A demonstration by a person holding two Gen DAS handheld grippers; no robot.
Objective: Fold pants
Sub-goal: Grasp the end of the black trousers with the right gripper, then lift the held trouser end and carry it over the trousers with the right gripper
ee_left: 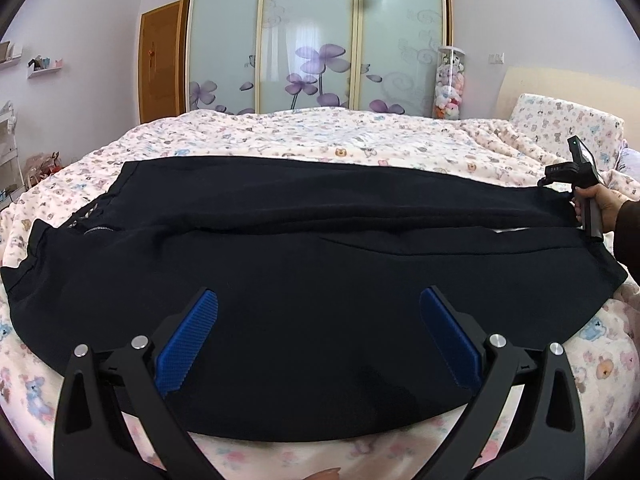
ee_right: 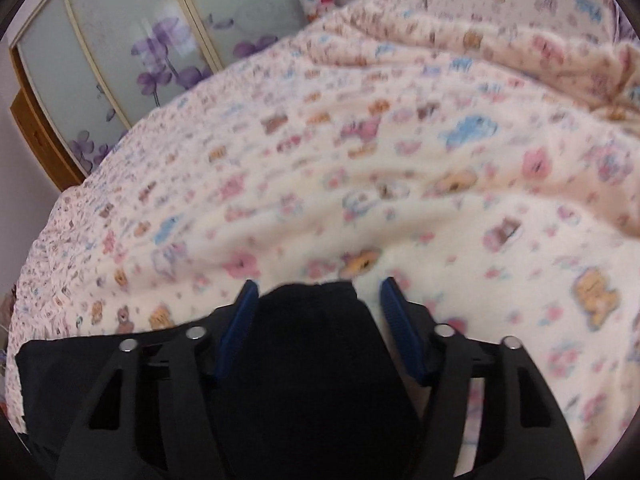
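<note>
- The black pants (ee_left: 304,264) lie flat on the teddy-print bedspread (ee_left: 320,136). Their long axis runs side to side across the left wrist view, with the zipper and waist at the left end and the leg hems at the right end.
- The left gripper (ee_left: 318,332) hovers over the near long edge of the pants, about midway along them. Its blue pads (ee_left: 188,344) stand wide apart with nothing between them, only cloth below.
- The right gripper (ee_right: 316,312) is at the hem end of the pants, so it is the nearer hand to that end. In its own blurred view a bunched end of black cloth sits between the half-closed jaws. The left pad seems to touch it, and a gap shows at the right pad, so no firm clamp is visible.
- Judgement: the fold turns on carrying the hem end along the pants' long axis toward the waist.
</note>
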